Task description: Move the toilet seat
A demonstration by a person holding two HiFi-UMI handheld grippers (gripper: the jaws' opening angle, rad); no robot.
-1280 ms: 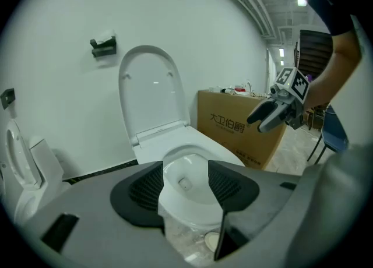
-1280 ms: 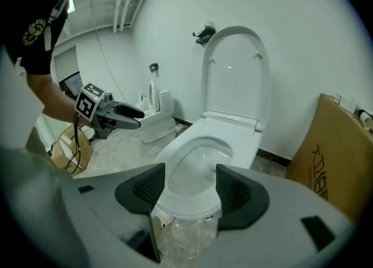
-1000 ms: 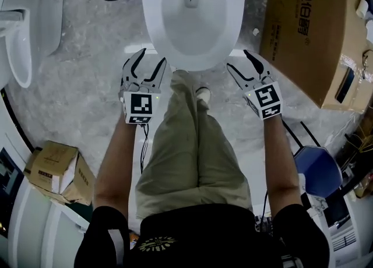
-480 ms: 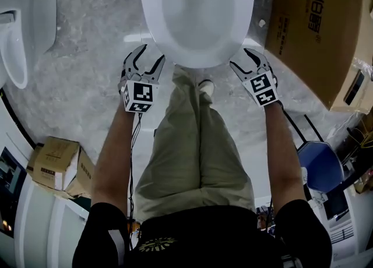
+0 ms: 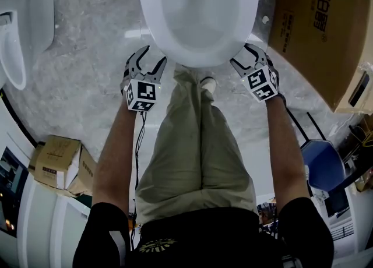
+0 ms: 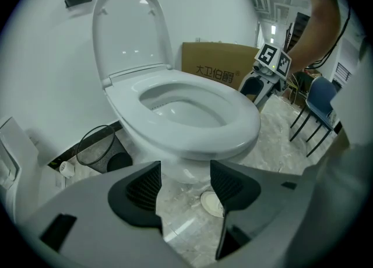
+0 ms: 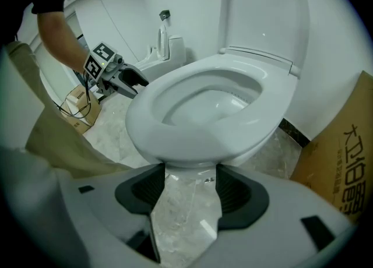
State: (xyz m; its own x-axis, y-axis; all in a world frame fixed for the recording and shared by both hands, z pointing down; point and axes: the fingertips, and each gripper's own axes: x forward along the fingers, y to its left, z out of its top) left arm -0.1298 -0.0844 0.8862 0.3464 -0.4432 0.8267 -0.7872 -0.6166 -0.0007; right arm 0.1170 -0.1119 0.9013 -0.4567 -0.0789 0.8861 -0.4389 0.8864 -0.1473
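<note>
Toilet seat (image 5: pixel 198 58) lies flat on the bowl, just ahead of both tools, with the lid (image 6: pixel 131 28) upright behind it. Nothing is shifted yet, so I judge the whole move is still to do. A cardboard box (image 5: pixel 317 34) stands beyond your right tool (image 5: pixel 242 56) and a bin (image 6: pixel 96 150) beyond your left tool (image 5: pixel 152 57), with your shoe (image 5: pixel 205 83) between them. Both tools gape wide and empty near the front rim. The left tool's jaws have just been opening.
</note>
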